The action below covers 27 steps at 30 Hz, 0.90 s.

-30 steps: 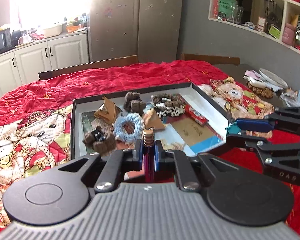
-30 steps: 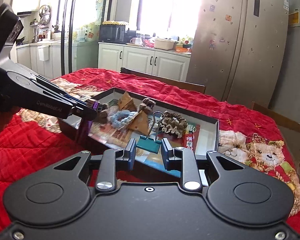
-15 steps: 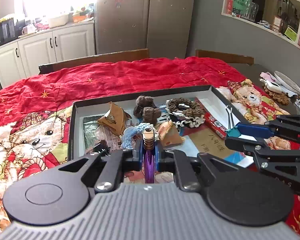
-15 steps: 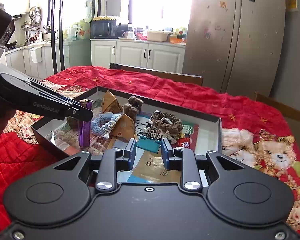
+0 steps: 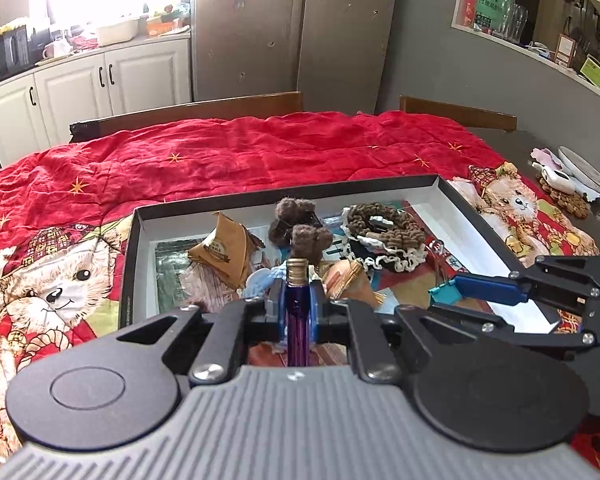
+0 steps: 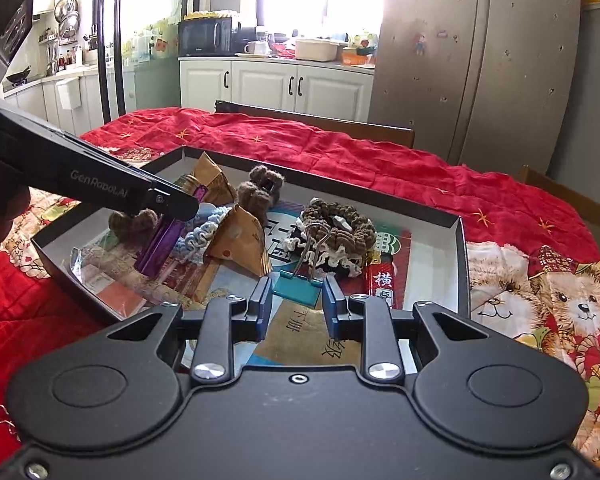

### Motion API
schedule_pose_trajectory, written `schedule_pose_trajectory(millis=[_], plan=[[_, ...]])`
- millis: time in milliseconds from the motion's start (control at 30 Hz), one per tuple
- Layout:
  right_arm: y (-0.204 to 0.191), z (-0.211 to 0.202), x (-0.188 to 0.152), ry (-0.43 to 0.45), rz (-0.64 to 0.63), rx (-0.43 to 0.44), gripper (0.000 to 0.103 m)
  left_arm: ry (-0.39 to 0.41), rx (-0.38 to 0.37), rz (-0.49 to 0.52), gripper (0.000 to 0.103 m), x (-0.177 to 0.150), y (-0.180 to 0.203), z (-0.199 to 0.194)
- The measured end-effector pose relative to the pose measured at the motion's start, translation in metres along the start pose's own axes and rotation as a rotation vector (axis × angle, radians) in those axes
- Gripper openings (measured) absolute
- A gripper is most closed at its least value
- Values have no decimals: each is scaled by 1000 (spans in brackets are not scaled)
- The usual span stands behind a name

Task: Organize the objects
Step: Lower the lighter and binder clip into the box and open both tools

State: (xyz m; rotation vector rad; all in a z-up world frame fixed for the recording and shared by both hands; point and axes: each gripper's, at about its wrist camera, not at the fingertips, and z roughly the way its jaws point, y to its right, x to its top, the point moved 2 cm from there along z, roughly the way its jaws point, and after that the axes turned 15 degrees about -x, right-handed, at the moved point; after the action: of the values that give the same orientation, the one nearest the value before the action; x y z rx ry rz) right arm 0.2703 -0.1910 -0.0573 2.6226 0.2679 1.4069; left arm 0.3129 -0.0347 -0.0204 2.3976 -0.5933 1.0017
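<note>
A shallow black box (image 5: 466,208) (image 6: 462,240) lies on the red bedspread and holds several small things. My left gripper (image 5: 297,304) is shut on a purple tube with a gold cap (image 5: 297,312), held over the box's near left part; the tube also shows in the right wrist view (image 6: 162,246). My right gripper (image 6: 296,304) stands around a teal binder clip (image 6: 298,286), over the box's near right part; its pads look slightly apart from the clip. The clip also shows in the left wrist view (image 5: 444,292).
In the box lie brown triangular packets (image 5: 226,246) (image 6: 240,242), brown knitted pieces (image 5: 296,224), a blue scrunchie (image 6: 202,234), a brown and white scrunchie (image 6: 338,228) and a red packet (image 6: 382,284). Dishes (image 5: 580,178) sit at the far right. Chairs stand behind.
Both grippers have moved forward over the box with their objects. The right jaws have spread a little around the binder clip.
</note>
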Motion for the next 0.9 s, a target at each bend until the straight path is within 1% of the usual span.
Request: schedule_pose_trajectory(millis=[400,900], plan=[[-4,15,-1,-21,1,-2,25,-9,9,-16,14,0,-7,13],[-3,27,-5,-43,10,-4,26,-4,23,-10,14,-1,-8,20]])
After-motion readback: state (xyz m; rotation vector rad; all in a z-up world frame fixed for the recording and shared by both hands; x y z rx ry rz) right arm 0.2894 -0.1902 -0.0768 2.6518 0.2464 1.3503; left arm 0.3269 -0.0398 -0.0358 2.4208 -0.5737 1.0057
